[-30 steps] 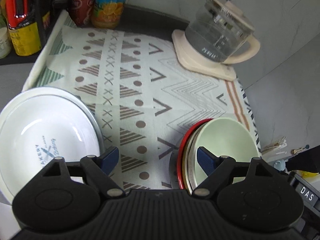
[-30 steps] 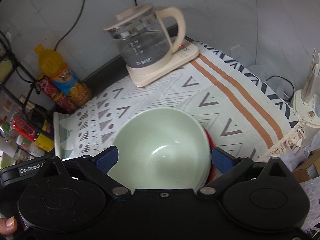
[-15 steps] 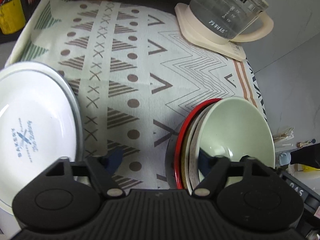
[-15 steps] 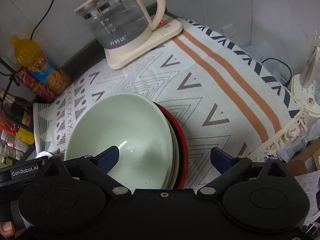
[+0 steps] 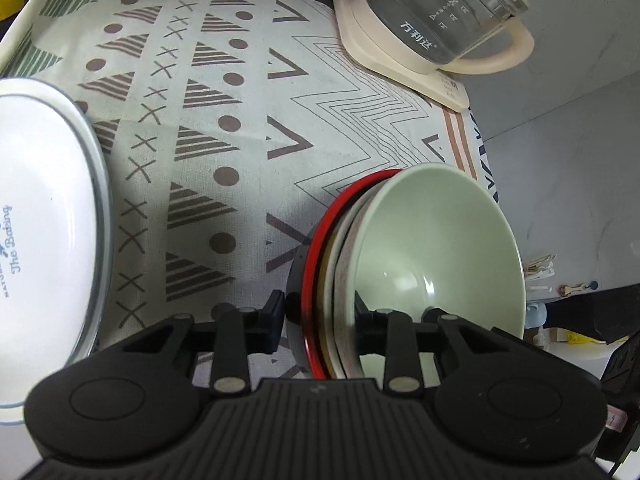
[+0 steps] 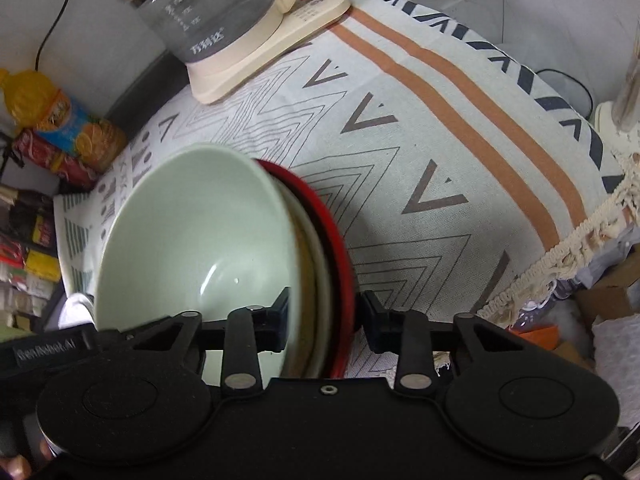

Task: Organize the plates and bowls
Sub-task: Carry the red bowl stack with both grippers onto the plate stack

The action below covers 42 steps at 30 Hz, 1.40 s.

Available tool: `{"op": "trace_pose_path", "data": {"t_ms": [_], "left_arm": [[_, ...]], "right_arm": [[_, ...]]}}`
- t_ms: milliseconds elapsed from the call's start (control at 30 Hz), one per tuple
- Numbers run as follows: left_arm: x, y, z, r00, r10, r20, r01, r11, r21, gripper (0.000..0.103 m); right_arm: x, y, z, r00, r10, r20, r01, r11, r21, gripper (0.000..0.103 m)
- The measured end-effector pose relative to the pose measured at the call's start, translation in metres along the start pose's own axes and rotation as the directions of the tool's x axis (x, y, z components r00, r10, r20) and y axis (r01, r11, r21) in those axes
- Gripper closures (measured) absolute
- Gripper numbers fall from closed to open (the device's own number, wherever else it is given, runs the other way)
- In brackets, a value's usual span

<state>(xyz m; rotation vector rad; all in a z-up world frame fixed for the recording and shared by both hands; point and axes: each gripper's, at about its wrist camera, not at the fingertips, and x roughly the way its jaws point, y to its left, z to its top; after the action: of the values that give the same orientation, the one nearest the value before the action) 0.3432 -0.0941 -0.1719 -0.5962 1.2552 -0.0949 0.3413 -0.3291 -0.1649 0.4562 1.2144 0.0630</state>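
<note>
while both grippers close on the bowl stack (image 5: 400, 264), the white plate (image 5: 44, 216) reads "the baking".

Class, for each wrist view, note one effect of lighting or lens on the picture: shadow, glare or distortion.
Left wrist view: a dark shadow crosses the cloth beside the bowls; the white plate is stretched by the fisheye. Right wrist view: a small glare streak sits inside the green bowl; the cloth's stripes bend.

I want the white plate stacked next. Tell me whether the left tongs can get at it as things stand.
Probably not yet: the left tongs are closing around the rim of the stack of bowls. The white plate lies apart, uncovered, on the cloth.
</note>
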Motion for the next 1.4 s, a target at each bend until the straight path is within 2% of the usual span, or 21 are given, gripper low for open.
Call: {"op": "trace_pose_path", "data": {"t_ms": [267, 633, 1067, 1400], "left_arm": [[-0.014, 0.005, -0.002, 0.999, -0.001, 0.044, 0.001, 1.0, -0.01, 0.072], [-0.05, 0.017, 0.0, 0.991, -0.016, 0.13, 0.019, 0.999, -0.027, 0.072], [-0.096, 0.045, 0.0, 0.978, 0.01, 0.208, 0.007, 0.997, -0.081, 0.072], [-0.127, 0.081, -0.006, 0.964, 0.047, 0.262, -0.008, 0.989, -0.149, 0.072]], "right_arm": [[-0.004, 0.01, -0.001, 1.0, 0.007, 0.015, -0.006, 0.999, -0.032, 0.072], [-0.019, 0.034, -0.001, 0.996, 0.068, 0.063, -0.062, 0.994, -0.086, 0.072], [-0.025, 0.083, -0.008, 0.99, 0.123, 0.062, -0.11, 0.977, -0.183, 0.072], [-0.021, 0.128, -0.023, 0.986, 0.162, 0.035, -0.147, 0.954, -0.263, 0.072]]}}
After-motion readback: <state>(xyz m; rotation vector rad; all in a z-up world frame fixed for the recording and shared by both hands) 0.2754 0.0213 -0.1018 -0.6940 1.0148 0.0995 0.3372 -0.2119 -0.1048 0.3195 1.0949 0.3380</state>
